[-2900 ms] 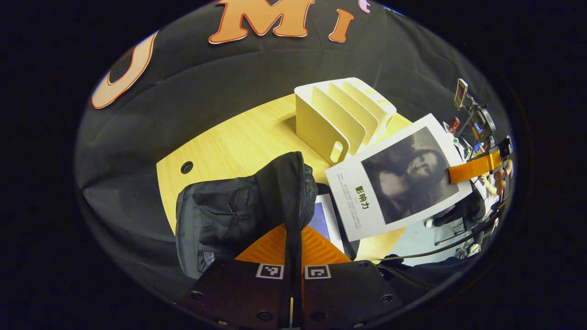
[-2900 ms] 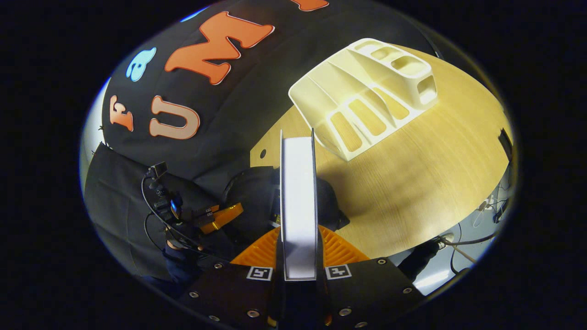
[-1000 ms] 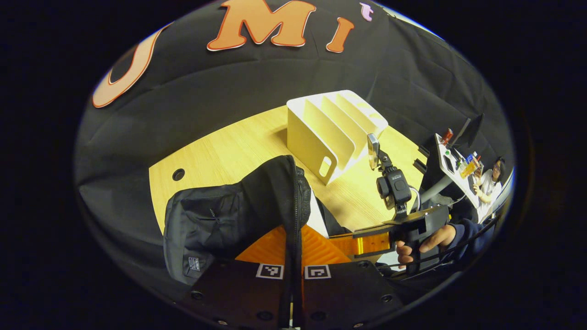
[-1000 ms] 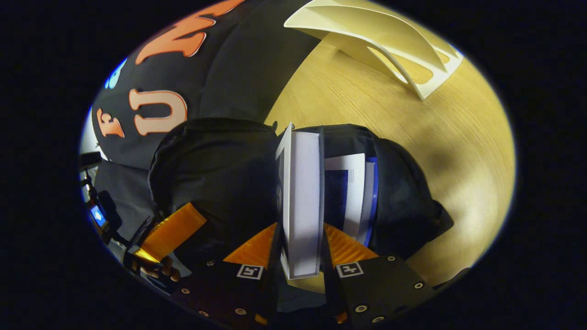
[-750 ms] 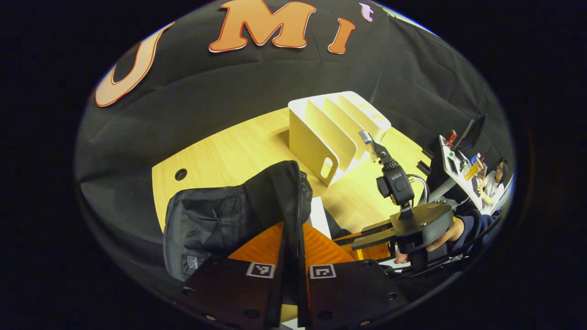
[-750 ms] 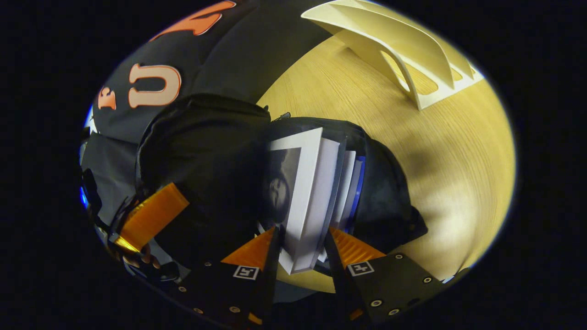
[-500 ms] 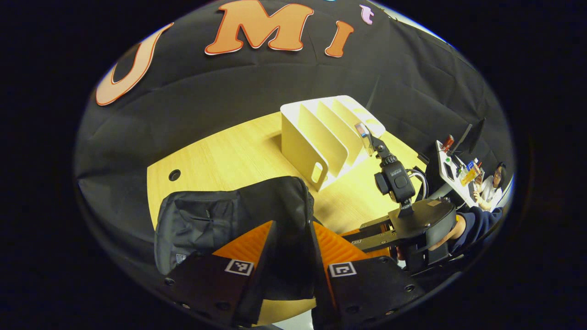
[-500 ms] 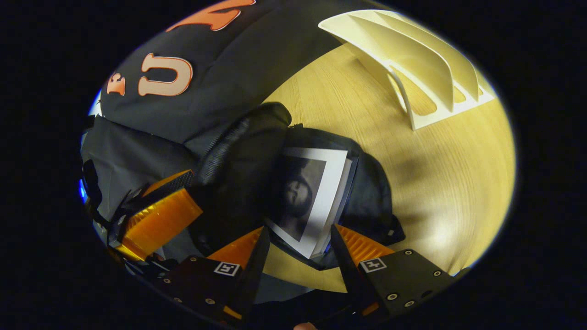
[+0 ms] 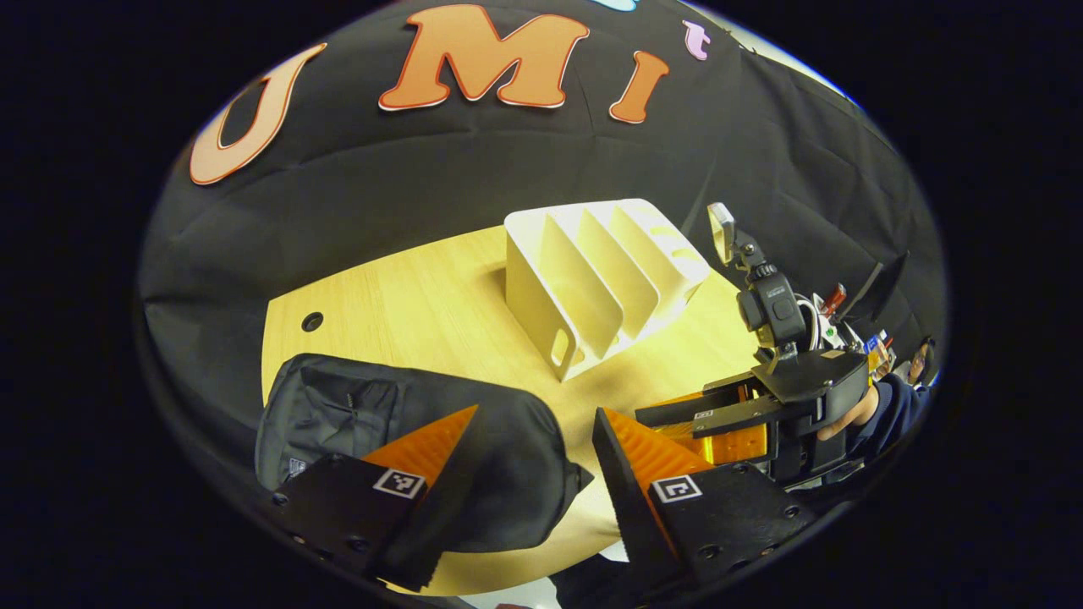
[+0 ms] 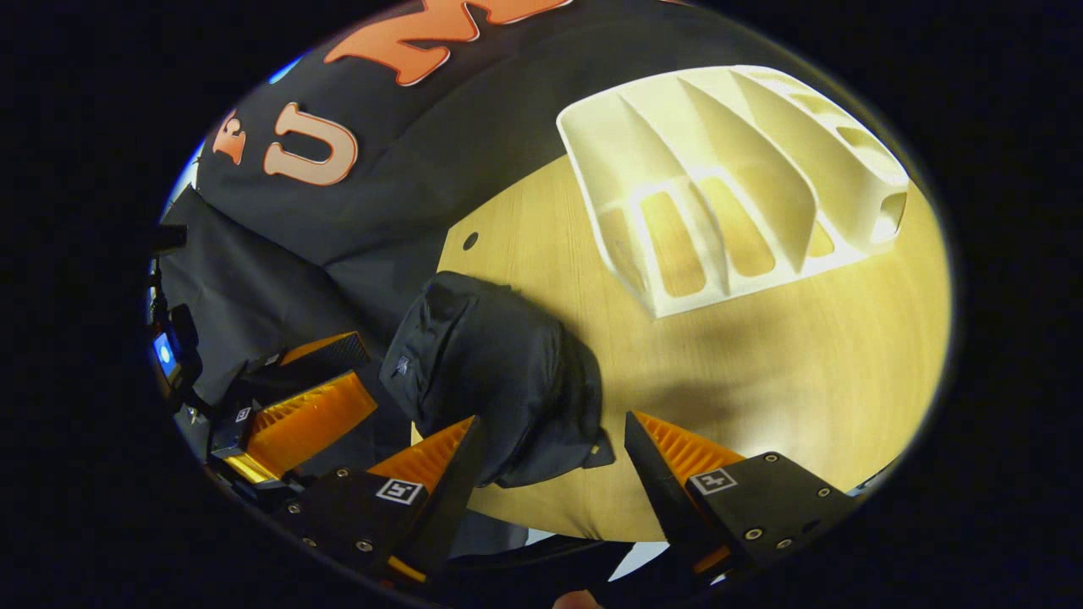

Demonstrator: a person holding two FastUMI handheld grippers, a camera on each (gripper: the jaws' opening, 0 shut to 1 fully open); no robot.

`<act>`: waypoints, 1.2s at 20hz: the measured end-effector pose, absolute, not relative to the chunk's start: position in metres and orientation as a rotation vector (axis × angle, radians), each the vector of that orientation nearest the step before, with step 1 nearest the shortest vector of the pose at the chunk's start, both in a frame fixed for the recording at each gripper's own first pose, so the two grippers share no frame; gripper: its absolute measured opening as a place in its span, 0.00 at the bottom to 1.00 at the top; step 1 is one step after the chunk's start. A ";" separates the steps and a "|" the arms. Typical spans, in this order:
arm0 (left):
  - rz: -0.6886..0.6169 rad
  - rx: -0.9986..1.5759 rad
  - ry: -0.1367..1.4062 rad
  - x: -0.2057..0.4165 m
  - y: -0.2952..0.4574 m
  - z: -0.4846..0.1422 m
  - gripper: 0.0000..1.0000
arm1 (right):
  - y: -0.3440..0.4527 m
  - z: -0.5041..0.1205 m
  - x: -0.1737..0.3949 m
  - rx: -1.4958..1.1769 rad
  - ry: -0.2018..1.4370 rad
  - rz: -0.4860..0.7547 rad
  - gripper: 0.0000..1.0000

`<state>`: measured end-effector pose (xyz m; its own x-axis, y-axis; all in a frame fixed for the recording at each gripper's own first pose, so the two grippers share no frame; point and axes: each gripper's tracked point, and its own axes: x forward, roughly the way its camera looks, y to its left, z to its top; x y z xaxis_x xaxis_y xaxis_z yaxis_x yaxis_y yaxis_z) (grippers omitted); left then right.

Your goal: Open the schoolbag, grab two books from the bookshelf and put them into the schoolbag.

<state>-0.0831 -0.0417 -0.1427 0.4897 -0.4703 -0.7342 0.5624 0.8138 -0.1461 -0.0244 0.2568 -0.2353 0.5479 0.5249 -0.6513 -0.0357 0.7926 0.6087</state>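
Observation:
The black schoolbag (image 9: 381,431) lies slumped on the wooden table (image 9: 406,296), its flap down, so the books are hidden. My left gripper (image 9: 535,414) hangs open just above and behind the bag, with nothing between its fingers. In the right gripper view the bag (image 10: 499,381) lies ahead of my right gripper (image 10: 552,419), which is open and holds nothing. The white bookshelf (image 9: 592,279) stands behind the bag with bare slots, and it also shows as the bookshelf (image 10: 728,178) from above. The right gripper (image 9: 728,423) shows at the right, held by a hand (image 9: 854,410). The left gripper (image 10: 296,410) shows at the far left.
A round cable hole (image 9: 312,321) sits near the table's far left corner. The table's front edge (image 10: 592,529) runs just below the bag. Far to the right stands a desk with a monitor (image 9: 876,292).
The right gripper lowered the portrait book into the bag, let go and drew back. The left gripper released the bag's flap, which dropped over the books, and opened.

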 end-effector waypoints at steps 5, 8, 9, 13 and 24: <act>-0.554 0.042 0.732 -0.074 -0.080 -0.101 0.99 | 0.159 -0.203 -0.014 0.467 0.779 0.252 0.98; -0.501 0.019 0.630 -0.068 -0.096 -0.073 0.99 | 0.111 -0.172 -0.009 0.410 0.681 0.217 0.98; -0.483 0.014 0.601 -0.066 -0.102 -0.065 0.99 | 0.100 -0.161 -0.006 0.392 0.647 0.214 0.98; -0.399 -0.005 0.486 -0.067 -0.121 -0.036 0.99 | 0.059 -0.120 -0.010 0.305 0.526 0.196 0.98; -0.247 -0.048 0.275 -0.086 -0.173 0.035 0.98 | -0.001 -0.035 -0.020 0.164 0.274 0.190 0.98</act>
<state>-0.0863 -0.1731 0.0352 0.9325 -0.2479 -0.2628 0.2349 0.9687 -0.0805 -0.0202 -0.0013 -0.0350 0.9451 0.2075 -0.2524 -0.1631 0.9689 0.1859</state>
